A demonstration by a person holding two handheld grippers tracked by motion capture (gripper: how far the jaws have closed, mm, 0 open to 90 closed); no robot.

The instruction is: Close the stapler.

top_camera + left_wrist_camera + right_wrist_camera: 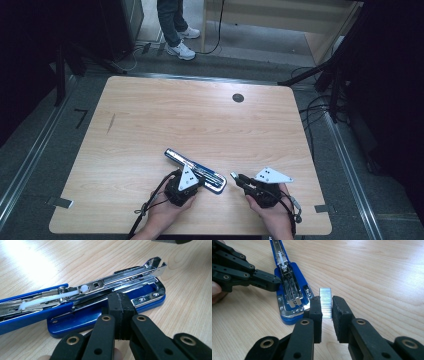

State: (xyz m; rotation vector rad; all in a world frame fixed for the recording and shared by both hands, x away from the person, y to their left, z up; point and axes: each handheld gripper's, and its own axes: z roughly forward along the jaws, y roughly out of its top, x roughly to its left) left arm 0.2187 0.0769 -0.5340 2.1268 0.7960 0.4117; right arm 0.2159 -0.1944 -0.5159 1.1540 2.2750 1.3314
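A: Where does the stapler [196,170] sit?

B: On the wooden table [200,120], in its near half, a little toward the person's side and roughly at the middle from left to right. It lies flung open, the blue lid [27,312] swung back flat so that base and lid make one long line.

A: Which way does that line run?

B: In the high view it runs slantwise: the far end points up and to the left, the near end down and to the right, toward the right gripper [234,176]. The metal magazine [117,280] lies bare along it, facing up.

A: And the left gripper [119,312]?

B: Its jaws are clenched together with nothing between them, and the closed tips rest against the side of the blue base [100,315], near the end with the chrome plate [147,298].

A: The right one?

B: It grasps a strip of staples [326,302], pinched between the two pads and standing up above them. It is just beside the stapler's near end, apart from it, with the strip's length running about in line with the magazine in the right gripper view.
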